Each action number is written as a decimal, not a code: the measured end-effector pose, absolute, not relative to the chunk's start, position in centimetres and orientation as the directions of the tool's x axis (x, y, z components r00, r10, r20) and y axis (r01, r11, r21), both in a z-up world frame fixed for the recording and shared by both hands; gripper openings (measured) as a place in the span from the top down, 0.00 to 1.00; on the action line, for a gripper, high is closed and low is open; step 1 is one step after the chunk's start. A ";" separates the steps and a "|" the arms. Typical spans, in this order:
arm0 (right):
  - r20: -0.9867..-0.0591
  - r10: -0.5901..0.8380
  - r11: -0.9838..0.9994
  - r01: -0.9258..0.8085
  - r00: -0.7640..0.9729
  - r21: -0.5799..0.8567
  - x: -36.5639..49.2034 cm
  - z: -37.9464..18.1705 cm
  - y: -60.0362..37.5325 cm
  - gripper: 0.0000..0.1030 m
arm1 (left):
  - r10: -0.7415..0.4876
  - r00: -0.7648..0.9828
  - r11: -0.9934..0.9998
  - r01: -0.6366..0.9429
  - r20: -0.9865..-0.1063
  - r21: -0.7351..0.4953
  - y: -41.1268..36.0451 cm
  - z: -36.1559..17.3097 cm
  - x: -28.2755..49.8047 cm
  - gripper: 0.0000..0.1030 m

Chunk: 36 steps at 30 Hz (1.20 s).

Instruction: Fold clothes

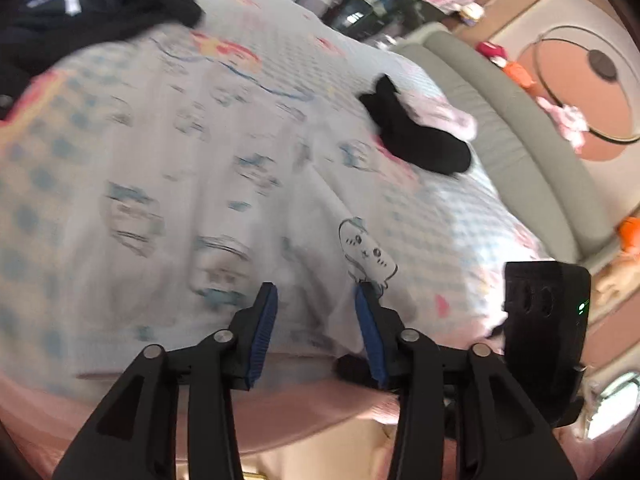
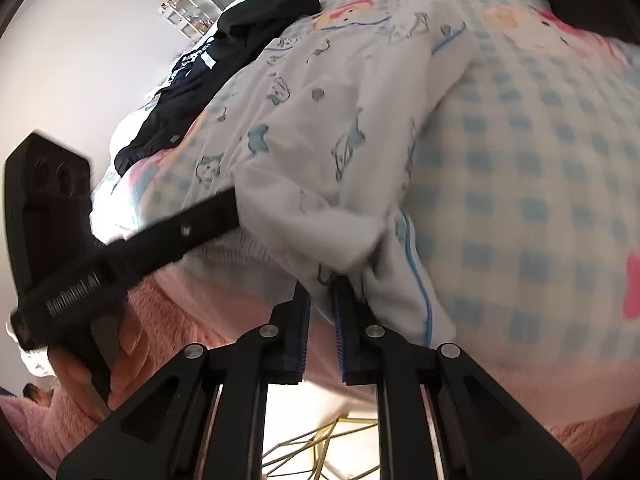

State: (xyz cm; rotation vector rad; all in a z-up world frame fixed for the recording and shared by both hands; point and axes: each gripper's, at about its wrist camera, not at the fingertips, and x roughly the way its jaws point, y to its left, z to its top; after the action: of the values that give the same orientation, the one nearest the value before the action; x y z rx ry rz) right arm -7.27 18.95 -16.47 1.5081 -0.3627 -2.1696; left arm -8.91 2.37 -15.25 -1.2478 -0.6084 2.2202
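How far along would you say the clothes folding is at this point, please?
Done: nothing looks folded. In hand: the right gripper pinches an edge of the white cartoon-print garment, while the left gripper stands open over it. Left: that garment, the black sock and the dark crumpled clothing.

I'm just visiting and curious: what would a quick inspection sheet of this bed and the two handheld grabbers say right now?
Surface: bed with blue-checked cartoon bedspread, pink fleece edge.
Job's things: white cartoon-print garment, spread on the bedspread, near corner bunched.
Clutter: black sock; dark clothing pile; pink cloth beside the sock.
Grippers: left gripper open over the garment, pads pressing nothing; right gripper shut on the garment's corner.
Cables: nothing seen.
Surroundings: grey padded headboard, shelving, white wall.
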 end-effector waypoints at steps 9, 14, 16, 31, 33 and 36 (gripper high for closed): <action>-0.801 -0.444 -0.892 0.114 -0.402 0.438 -5.8 -12.9 23.3 0.77 | 0.542 -0.425 -0.838 -0.205 -0.725 -0.506 4.6 -16.4 -9.0 0.65; -0.807 -0.432 -0.891 0.052 -0.403 0.451 -8.0 -13.5 24.2 0.54 | 0.582 -0.420 -0.810 -0.224 -0.696 -0.542 3.6 -16.0 -8.5 0.62; -0.795 -0.491 -0.863 0.071 -0.357 0.501 -8.9 -14.6 23.4 0.54 | 0.588 -0.436 -0.806 -0.241 -0.682 -0.541 3.5 -15.5 -8.2 0.62; -0.862 -0.276 -0.961 0.133 -0.425 0.243 -7.2 -13.8 21.3 0.89 | 0.502 -0.376 -0.864 -0.186 -0.779 -0.467 4.7 -18.0 -9.5 0.58; -0.866 -0.245 -0.970 0.107 -0.437 0.221 -7.3 -13.8 22.3 0.92 | 0.499 -0.374 -0.866 -0.191 -0.782 -0.461 4.8 -17.9 -9.5 0.58; -0.873 -0.188 -0.982 0.083 -0.449 0.169 -7.3 -14.0 23.0 0.94 | 0.515 -0.371 -0.857 -0.188 -0.772 -0.481 4.6 -17.9 -9.5 0.58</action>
State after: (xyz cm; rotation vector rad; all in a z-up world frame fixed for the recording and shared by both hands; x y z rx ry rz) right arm -7.33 22.96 -13.95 1.5516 -0.1523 -2.5418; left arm -9.49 4.63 -17.87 -1.4335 -0.4384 2.2527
